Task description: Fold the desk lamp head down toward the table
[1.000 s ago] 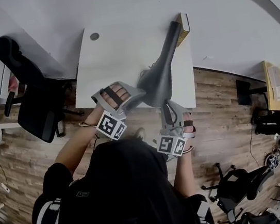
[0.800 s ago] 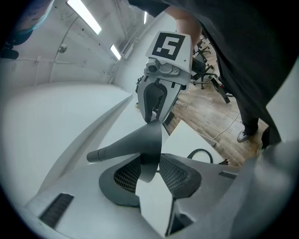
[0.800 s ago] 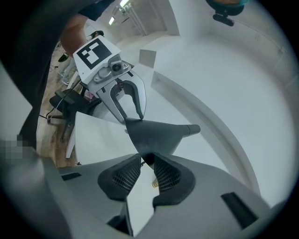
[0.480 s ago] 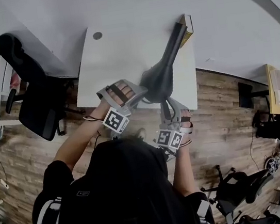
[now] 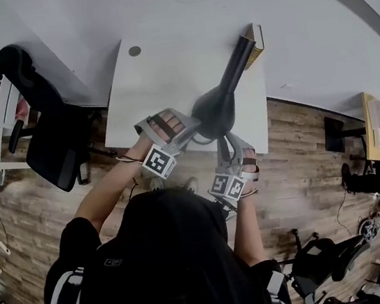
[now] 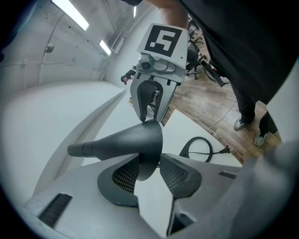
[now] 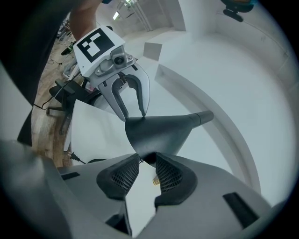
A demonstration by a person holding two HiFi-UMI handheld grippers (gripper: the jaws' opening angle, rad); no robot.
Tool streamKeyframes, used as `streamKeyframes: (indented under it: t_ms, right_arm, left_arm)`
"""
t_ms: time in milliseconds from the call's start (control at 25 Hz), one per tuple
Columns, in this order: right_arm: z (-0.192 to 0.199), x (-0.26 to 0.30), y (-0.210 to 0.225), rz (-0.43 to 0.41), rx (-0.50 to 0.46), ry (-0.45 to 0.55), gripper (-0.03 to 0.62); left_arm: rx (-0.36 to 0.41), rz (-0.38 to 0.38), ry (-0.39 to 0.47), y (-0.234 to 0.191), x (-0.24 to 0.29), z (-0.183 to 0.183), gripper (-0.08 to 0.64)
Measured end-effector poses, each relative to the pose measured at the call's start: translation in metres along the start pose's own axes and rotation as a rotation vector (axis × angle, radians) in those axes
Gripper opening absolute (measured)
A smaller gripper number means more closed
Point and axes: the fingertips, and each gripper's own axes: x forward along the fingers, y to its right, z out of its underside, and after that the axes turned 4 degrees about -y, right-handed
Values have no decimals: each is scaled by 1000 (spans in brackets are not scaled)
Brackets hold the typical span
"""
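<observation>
A black cone-shaped lamp head on a black arm hangs over the white table. My left gripper comes at the head from the left and my right gripper from the near side. In the left gripper view the head's rim sits between my pads, which have just been closing and are shut on it. In the right gripper view the rim fills the gap between my pads, which have just been opening and still touch it. Each gripper faces the other across the head.
A black cable with a plug lies coiled on the table near its front edge. The lamp arm runs to a tan-sided base at the table's far right corner. A black office chair stands left of the table, more chairs at lower right.
The lamp head and both grippers have sunk toward the table together. The head looks smaller in the head view and the arm shows longer.
</observation>
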Motion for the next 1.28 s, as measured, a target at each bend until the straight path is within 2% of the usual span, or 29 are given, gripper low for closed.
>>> streamKeyframes:
  t_ms: [320, 840, 1000, 1120, 1200, 1280]
  right_arm:
    - [6, 12, -3, -8, -15, -13, 131]
    - [10, 15, -4, -18, -13, -9, 133]
    - [9, 8, -7, -31, 0, -8, 132]
    - [10, -6, -10, -38, 33, -20, 132]
    - [12, -16, -7, -44, 111, -28, 130]
    - [12, -26, 2, -45, 239, -25, 124]
  left_arm:
    - [40, 12, -41, 2, 11, 8, 141]
    - [-5, 25, -39, 6, 15, 7, 146]
    - [-70, 67, -23, 11, 9, 2, 146]
    - [-152, 74, 6, 16, -8, -5, 147]
    - [-240, 61, 13, 14, -20, -5, 154]
    - [-356, 37, 17, 7, -31, -1, 158]
